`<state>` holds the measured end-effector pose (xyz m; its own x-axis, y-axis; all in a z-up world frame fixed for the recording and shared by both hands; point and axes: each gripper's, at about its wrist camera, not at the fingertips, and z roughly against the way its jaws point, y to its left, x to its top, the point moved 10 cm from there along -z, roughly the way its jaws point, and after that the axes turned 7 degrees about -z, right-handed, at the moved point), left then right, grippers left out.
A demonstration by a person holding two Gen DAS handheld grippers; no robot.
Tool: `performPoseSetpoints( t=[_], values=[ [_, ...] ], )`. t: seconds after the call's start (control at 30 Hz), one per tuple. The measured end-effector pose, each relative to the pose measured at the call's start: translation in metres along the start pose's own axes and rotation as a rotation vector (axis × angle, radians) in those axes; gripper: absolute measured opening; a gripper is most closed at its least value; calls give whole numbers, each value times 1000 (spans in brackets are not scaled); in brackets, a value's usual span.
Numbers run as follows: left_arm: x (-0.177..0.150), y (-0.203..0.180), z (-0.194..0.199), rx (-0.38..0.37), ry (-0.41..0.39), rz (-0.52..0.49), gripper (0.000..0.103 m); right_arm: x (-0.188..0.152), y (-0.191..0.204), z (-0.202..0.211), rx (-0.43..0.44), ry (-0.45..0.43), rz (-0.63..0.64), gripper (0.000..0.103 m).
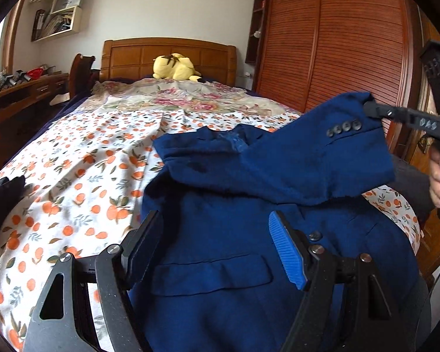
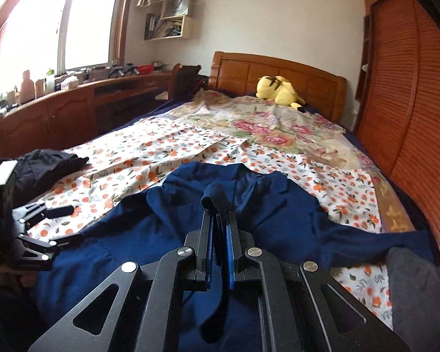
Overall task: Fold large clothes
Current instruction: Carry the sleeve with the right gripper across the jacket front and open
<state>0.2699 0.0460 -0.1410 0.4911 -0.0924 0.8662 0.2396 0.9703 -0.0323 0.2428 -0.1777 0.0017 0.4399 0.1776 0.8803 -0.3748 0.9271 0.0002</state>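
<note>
A dark blue blazer (image 1: 220,234) lies front up on the bed, its flap pocket (image 1: 211,275) nearest me. My left gripper (image 1: 217,243) hovers open just above the blazer's lower front, with nothing between its blue-padded fingers (image 1: 287,252). In the right wrist view the left gripper (image 2: 66,224) shows at the far left, jaws apart. My right gripper (image 2: 218,220) is shut on the cuff end of the blazer's sleeve (image 1: 316,158), which hangs lifted above the blazer body. The cuff buttons (image 1: 344,126) sit just below the right gripper (image 1: 369,108).
The bed carries an orange-print sheet (image 1: 82,176) and a floral cloth (image 2: 278,135). A yellow plush toy (image 1: 174,67) lies by the wooden headboard (image 1: 167,55). A black garment (image 2: 47,164) lies at the left, a wardrobe (image 1: 337,44) stands right, and a desk (image 2: 73,108) lines the left wall.
</note>
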Motion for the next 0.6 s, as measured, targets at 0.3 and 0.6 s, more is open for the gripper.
performPoseSetpoints(
  t=[0.3,0.6],
  values=[
    [15,-28,-15,-46,-17,-24,76,-7,-24,40,-57,12,-126,7],
    [24,-53,-31,-86,-18,-26,76,-97,-64,-3,-151,232,-223,8]
  ],
)
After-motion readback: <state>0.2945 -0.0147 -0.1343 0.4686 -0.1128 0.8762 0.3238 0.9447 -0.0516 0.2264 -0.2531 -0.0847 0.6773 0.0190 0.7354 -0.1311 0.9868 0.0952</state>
